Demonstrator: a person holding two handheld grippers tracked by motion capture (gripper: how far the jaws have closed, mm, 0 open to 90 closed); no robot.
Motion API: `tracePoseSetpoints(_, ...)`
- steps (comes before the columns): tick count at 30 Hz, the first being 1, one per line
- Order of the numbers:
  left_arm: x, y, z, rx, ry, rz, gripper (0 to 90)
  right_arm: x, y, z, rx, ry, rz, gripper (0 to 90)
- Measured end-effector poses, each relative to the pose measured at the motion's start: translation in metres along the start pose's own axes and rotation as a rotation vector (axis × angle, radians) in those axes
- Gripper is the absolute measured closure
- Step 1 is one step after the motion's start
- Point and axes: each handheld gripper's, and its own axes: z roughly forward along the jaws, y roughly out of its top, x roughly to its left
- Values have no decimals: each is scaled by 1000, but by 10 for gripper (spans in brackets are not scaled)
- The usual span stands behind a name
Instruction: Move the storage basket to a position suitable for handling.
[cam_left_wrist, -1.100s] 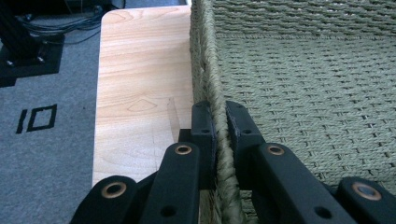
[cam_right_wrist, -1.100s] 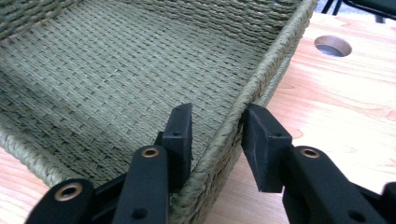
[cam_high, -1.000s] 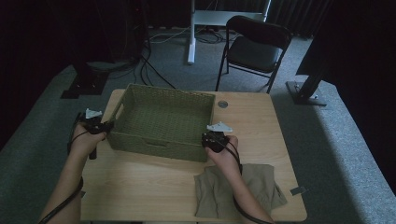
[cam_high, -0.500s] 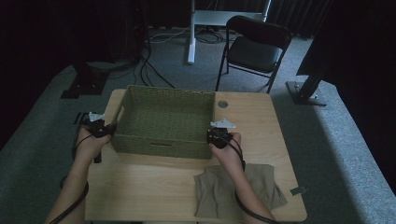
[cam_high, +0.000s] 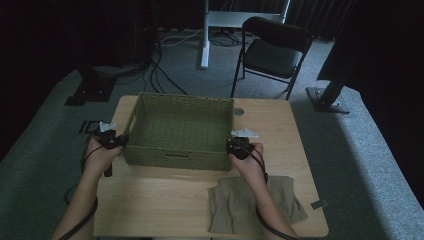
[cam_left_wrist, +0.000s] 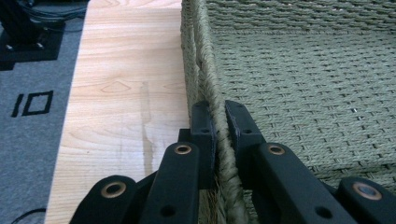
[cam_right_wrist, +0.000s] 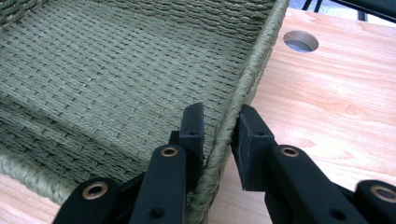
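Observation:
A green woven basket (cam_high: 180, 96) stands empty on the wooden table (cam_high: 165, 200). My left gripper (cam_high: 122, 140) is at its left side, shut on the rope rim (cam_left_wrist: 198, 42), which runs between the two pads of the left gripper (cam_left_wrist: 217, 112). At the basket's right near corner, my right gripper (cam_high: 231, 145) straddles the right rim (cam_right_wrist: 261, 51). One jaw is inside the basket and the other outside. The jaws of the right gripper (cam_right_wrist: 219, 116) have just been closing and now press on the rim.
A folded khaki cloth (cam_high: 250, 202) lies on the table near the front right, under my right forearm. A round cable hole (cam_high: 238, 111) sits beyond the basket's right side. A black folding chair (cam_high: 272, 50) stands behind the table.
My left hand has slid a little toward the near edge along the basket's left side. The right hand has stayed at the right rim. The basket has kept its place.

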Motion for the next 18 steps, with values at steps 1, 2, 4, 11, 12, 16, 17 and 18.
tracePoseSetpoints(1, -1, 0, 0, 2, -2, 4, 842, -1, -1, -1, -1, 1, 3, 746)
tracePoseSetpoints(2, -2, 0, 0, 1, -5, 3, 842, -2, -1, -1, 0, 2, 5, 747)
tracePoseSetpoints(4, -3, 1, 1, 2, -3, 5, 840, -4, -1, -1, 2, 1, 8, 748)
tracePoseSetpoints(11, -2, 2, 1, 6, -26, -1, 824, -8, 1, -1, 8, 21, 32, 700)
tracePoseSetpoints(12, -1, 2, 1, 5, -39, -14, 810, -9, 3, -1, 16, 27, 27, 658)
tracePoseSetpoints(16, 2, 6, 0, -7, -99, -17, 624, -6, 16, -3, -34, 34, 23, 518)
tracePoseSetpoints(17, 2, 8, 0, -11, -110, -19, 588, -6, 18, -3, -43, 32, 27, 512)
tracePoseSetpoints(18, 2, 10, 1, -20, -110, -15, 522, -6, 22, -1, -45, 30, 32, 509)
